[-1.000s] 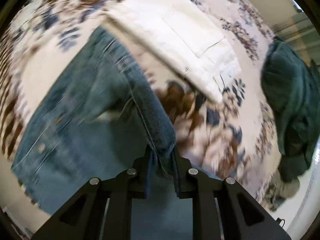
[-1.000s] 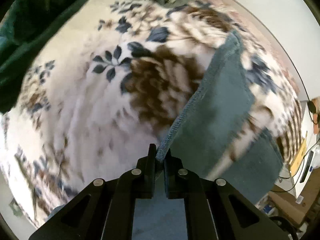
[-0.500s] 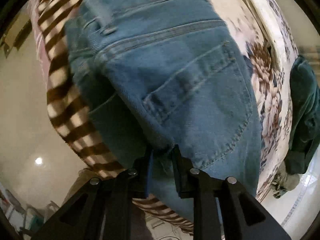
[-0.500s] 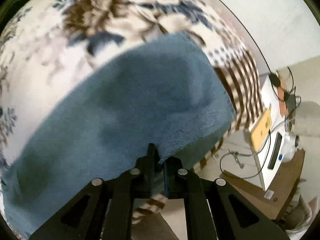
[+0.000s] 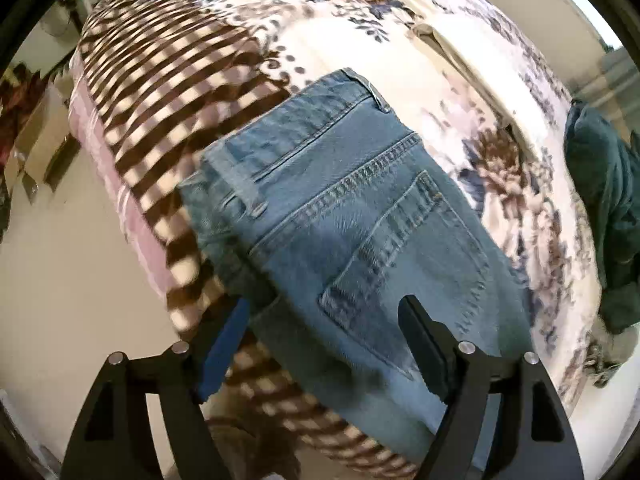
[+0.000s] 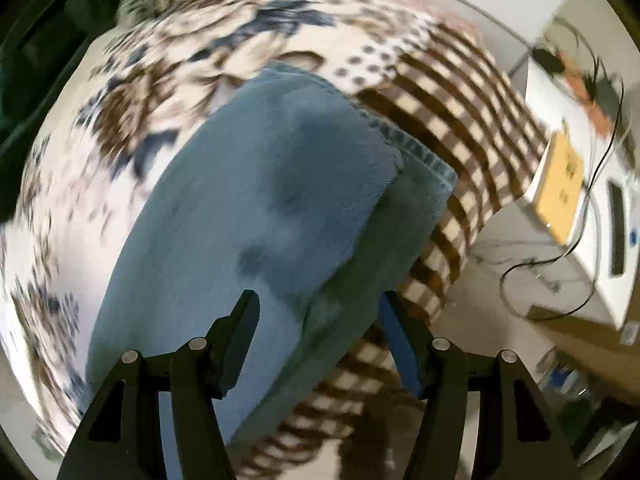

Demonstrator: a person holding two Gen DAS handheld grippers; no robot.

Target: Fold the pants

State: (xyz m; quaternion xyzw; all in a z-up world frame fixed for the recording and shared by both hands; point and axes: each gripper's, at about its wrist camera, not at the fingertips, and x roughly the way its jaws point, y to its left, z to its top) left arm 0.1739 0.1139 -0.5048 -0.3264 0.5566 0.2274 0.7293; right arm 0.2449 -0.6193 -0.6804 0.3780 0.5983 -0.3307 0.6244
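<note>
Left gripper (image 5: 324, 320) and right gripper (image 6: 316, 316), jaws opening, release folded jeans (image 5: 360, 208) lying below them on the blanket (image 5: 168, 80).

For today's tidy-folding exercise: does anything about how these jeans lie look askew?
Yes. In the right wrist view the folded jeans have uneven layers: the lower hem sticks out past the upper layer toward the blanket's checked edge.
</note>
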